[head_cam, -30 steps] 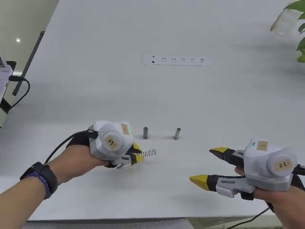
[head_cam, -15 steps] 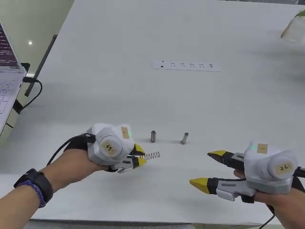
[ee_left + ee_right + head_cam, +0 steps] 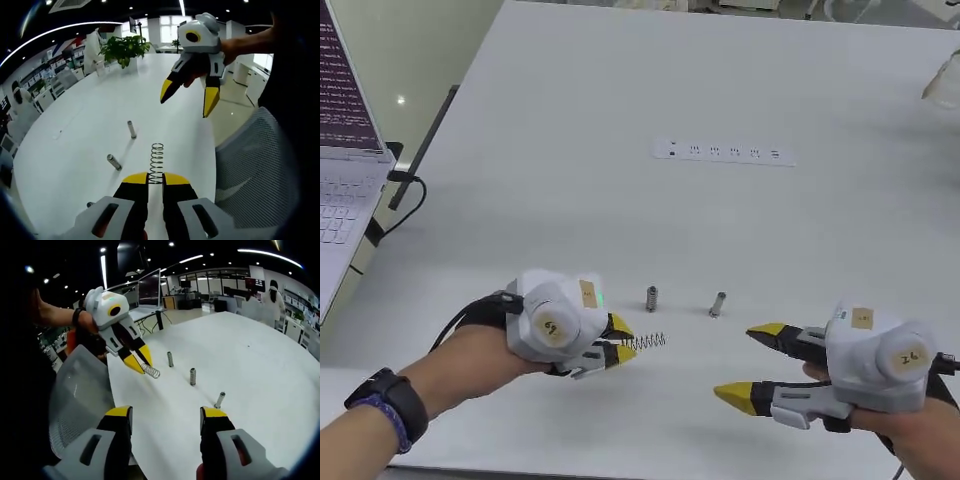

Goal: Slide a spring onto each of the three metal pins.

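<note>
My left gripper [image 3: 620, 350] is shut on one end of a small coil spring [image 3: 648, 343], which sticks out to the right just above the white table [image 3: 620, 200]. Its own view has the spring [image 3: 156, 160] rising from the closed yellow tips [image 3: 155, 178]. Just beyond stand a pin wearing a spring [image 3: 652, 298] and a bare metal pin [image 3: 718, 303]. The right gripper view shows two sprung pins [image 3: 170, 359] [image 3: 192, 376] and the bare pin [image 3: 218, 400]. My right gripper [image 3: 748, 362] hangs open and empty to the right of the bare pin, its jaws wide apart [image 3: 166, 415].
A white power strip [image 3: 723, 152] lies farther back on the table. An open laptop [image 3: 340, 150] and a black cable [image 3: 405, 200] sit off the left edge. The front edge runs close under both hands. A potted plant [image 3: 122, 47] stands at the far end.
The head camera has shifted, so the whole scene sits lower and more to the right. My right gripper has come a little closer to the bare pin. The left still holds the spring.
</note>
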Demonstrator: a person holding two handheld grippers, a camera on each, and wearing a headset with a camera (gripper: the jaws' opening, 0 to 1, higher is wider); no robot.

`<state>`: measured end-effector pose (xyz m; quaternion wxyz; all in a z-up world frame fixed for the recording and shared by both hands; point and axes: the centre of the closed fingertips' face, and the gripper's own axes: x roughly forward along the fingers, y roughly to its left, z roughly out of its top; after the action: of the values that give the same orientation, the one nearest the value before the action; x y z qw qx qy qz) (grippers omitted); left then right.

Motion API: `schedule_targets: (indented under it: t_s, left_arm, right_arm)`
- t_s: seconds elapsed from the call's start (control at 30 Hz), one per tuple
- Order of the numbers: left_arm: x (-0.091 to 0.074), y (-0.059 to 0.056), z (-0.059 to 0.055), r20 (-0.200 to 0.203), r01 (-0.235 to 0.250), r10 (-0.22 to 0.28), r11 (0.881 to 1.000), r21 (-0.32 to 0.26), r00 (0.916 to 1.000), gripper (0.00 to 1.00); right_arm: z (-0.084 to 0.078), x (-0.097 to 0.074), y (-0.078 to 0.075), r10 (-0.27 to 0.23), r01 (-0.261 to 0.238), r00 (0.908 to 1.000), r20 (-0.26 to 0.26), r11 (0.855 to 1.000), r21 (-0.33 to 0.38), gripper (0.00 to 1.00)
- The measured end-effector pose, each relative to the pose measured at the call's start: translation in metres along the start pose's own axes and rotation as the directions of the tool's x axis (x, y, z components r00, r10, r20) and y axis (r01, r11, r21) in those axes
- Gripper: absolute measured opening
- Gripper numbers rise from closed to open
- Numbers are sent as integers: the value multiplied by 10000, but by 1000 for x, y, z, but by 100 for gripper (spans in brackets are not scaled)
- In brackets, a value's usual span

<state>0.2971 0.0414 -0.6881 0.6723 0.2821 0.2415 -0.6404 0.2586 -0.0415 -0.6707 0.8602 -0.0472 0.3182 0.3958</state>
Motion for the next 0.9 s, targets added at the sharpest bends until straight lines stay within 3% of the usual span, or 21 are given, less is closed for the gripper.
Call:
schedule_targets:
  t_s: [0.47,0.9]
  left_arm:
    - [-4,-10,20,284,116,-128,9990,441,9995,2]
    - [-1,-24,38,500,368,-414,9952,903,9979,2]
  right_arm:
    - [21,17,15,819,-803,9964,198,9943,-695,41]
    - [29,24,26,1479,-1439,9885,313,9839,-1058,29]
